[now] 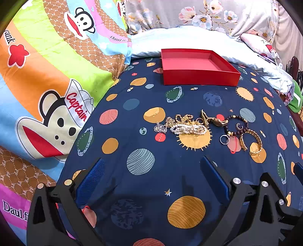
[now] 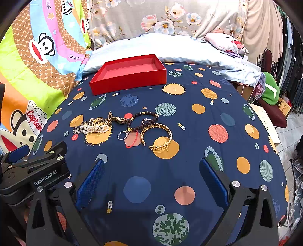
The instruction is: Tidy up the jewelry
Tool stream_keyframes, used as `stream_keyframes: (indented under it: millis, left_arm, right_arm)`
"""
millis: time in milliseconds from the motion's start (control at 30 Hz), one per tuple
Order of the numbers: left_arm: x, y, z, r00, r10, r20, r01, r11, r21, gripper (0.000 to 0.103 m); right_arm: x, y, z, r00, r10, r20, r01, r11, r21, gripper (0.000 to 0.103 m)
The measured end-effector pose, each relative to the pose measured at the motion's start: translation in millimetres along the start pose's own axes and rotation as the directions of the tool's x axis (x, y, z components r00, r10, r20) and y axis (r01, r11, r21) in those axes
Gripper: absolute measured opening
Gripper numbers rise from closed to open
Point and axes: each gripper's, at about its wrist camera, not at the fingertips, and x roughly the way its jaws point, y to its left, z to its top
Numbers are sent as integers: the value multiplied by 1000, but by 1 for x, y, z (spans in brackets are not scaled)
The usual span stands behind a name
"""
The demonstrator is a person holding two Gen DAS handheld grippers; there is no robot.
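An empty red box [image 1: 197, 66] [image 2: 128, 73] sits at the far side of a navy planet-print sheet [image 1: 144, 106] [image 2: 217, 113]. A pile of jewelry lies in the middle: a pearl bracelet [image 1: 187, 129] [image 2: 94, 129], a gold chain [image 1: 182, 117] [image 2: 95, 120], a dark bead bracelet [image 1: 236, 123] [image 2: 144, 118], a gold cuff bangle [image 1: 252, 140] [image 2: 159, 136] and a silver ring [image 1: 224, 139] [image 2: 121, 135]. My left gripper [image 1: 151, 168] is open and empty, short of the pile. My right gripper [image 2: 151, 170] is open and empty, just short of the bangle. The left gripper's body [image 2: 32, 170] shows at the lower left of the right wrist view.
A colourful cartoon-monkey quilt [image 1: 47, 75] [image 2: 37, 62] lies to the left. A pale blue pillow [image 1: 189, 37] [image 2: 161, 47] and floral bedding [image 2: 151, 17] lie behind the box. A green bag [image 2: 270, 90] and clutter stand off the bed's right edge.
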Motion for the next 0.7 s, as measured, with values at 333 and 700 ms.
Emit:
stream_keyframes:
  millis: [333, 700]
  left_arm:
    - [1, 2, -1, 1000, -2, -3, 2, 1000, -2, 98]
    - [15, 4, 2, 1000, -8, -11, 8, 1000, -10, 98]
  right_arm:
    - [0, 1, 0, 1000, 3, -1, -3, 1000, 1, 98]
    - [19, -1, 2, 1000, 8, -16, -8, 1000, -6, 98]
